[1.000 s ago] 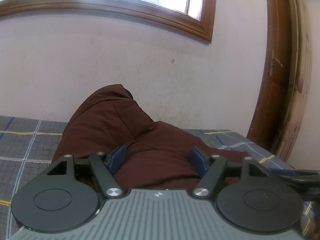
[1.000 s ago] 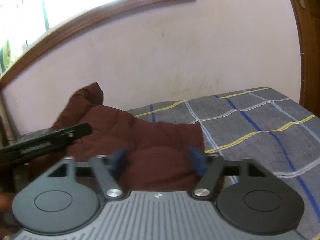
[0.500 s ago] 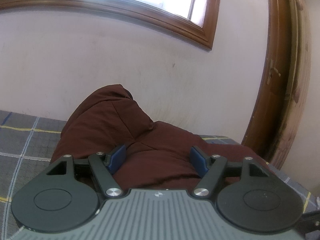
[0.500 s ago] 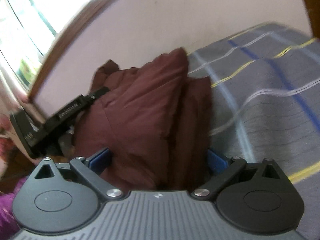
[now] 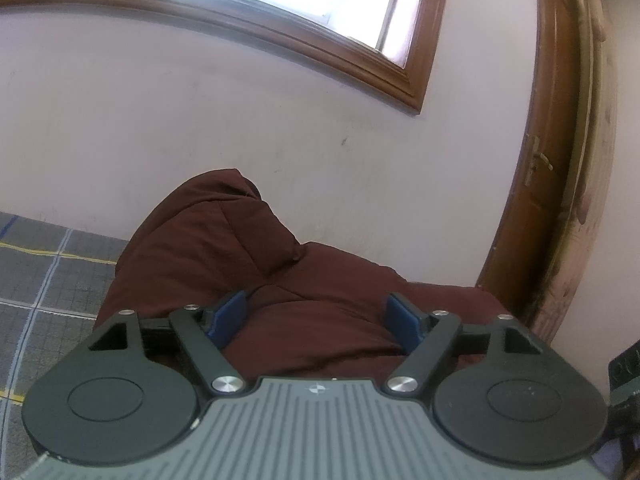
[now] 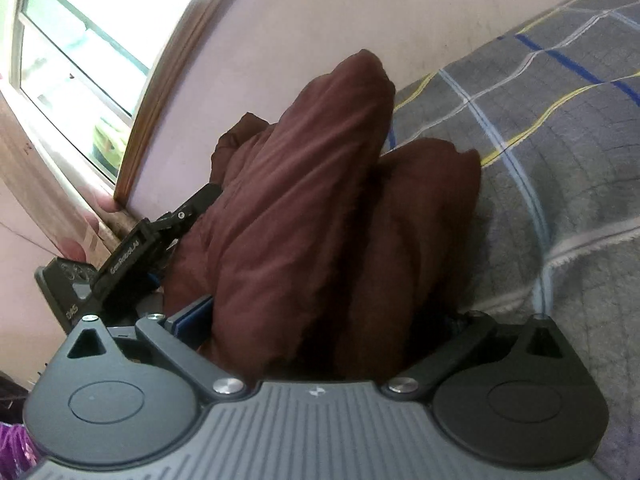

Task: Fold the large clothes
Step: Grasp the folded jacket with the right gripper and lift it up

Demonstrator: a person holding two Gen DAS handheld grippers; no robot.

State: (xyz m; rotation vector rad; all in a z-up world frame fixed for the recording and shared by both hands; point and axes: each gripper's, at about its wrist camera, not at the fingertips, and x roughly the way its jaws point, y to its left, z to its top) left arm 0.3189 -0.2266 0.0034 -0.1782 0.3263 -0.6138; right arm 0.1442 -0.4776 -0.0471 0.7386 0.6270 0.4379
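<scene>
Maroon fabric fills the lower middle of the left wrist view: one bulky garment (image 5: 256, 264) lies bunched on the grey plaid bedcover (image 5: 48, 264), against the wall under the window frame (image 5: 280, 36). The left gripper (image 5: 318, 318) has its jaws opening, blue pads (image 5: 228, 314) set wide with a fold of the garment between them; the pads do not appear to press the cloth. To do the step well, the operator should let the fold settle flat before withdrawing, so the layers are not dragged out of line.

Right wrist view: the garment (image 6: 320, 184) stands in two thick ridges on the bedcover (image 6: 560, 152). The right gripper (image 6: 320, 320) is spread to its widest, straddling both ridges. One blue pad (image 6: 192, 318) shows beside the cloth; the other is hidden, so contact there cannot be confirmed. The left gripper (image 6: 176, 220) enters from the left, at the garment's far side. A good grasp would take all layers of one ridge only, close to its edge.

Count: one garment, two grippers, one bedcover, one window.
</scene>
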